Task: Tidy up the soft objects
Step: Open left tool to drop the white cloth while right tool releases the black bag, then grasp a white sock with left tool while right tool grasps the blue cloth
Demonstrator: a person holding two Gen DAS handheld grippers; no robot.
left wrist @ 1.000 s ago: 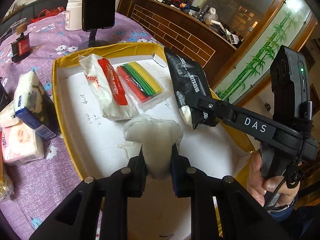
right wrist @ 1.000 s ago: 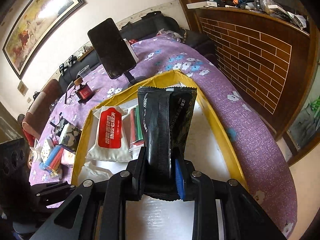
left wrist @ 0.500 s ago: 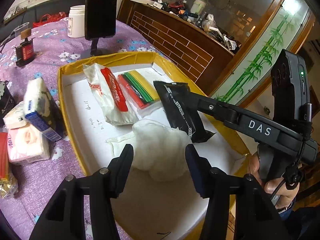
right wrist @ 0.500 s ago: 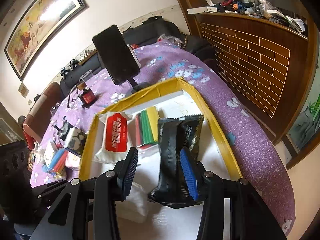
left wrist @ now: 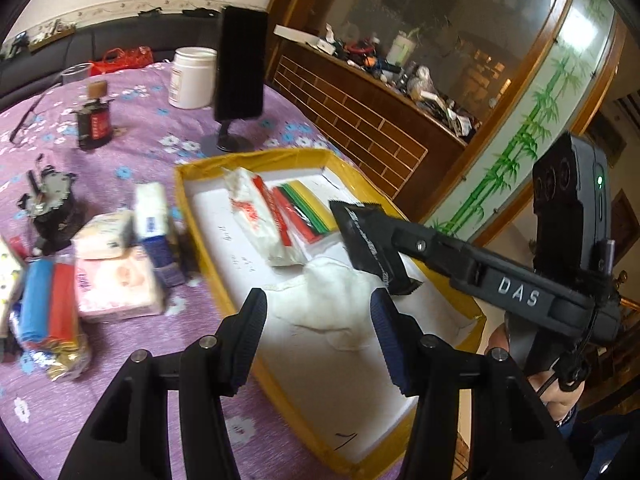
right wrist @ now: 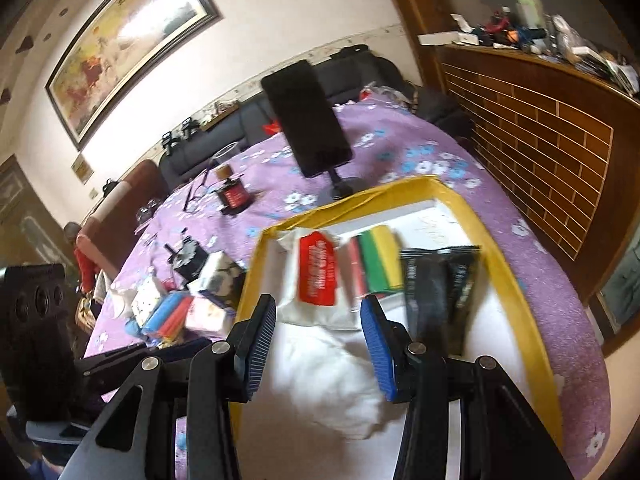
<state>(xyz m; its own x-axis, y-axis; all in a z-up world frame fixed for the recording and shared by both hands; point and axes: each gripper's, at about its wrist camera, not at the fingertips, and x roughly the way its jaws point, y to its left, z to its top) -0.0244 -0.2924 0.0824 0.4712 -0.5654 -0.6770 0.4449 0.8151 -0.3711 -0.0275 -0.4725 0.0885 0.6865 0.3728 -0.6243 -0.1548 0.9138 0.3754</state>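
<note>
Both tools have just let go: the left tool (left wrist: 318, 312) and right tool (right wrist: 318, 320) are spread, empty. The white cloth (left wrist: 332, 300) and black packet (right wrist: 436, 292) now lie in the yellow tray (right wrist: 508, 280).

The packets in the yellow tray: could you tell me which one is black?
The black packet lies along the yellow tray's right-hand side in the right wrist view. The other two are a white packet with a red label and a clear red-green-yellow one.

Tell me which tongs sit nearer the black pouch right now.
Right. The right tongs hang just beside the black pouch in the yellow tray, the pouch off their right finger. The left tongs are over the white cloth, farther away.
</note>
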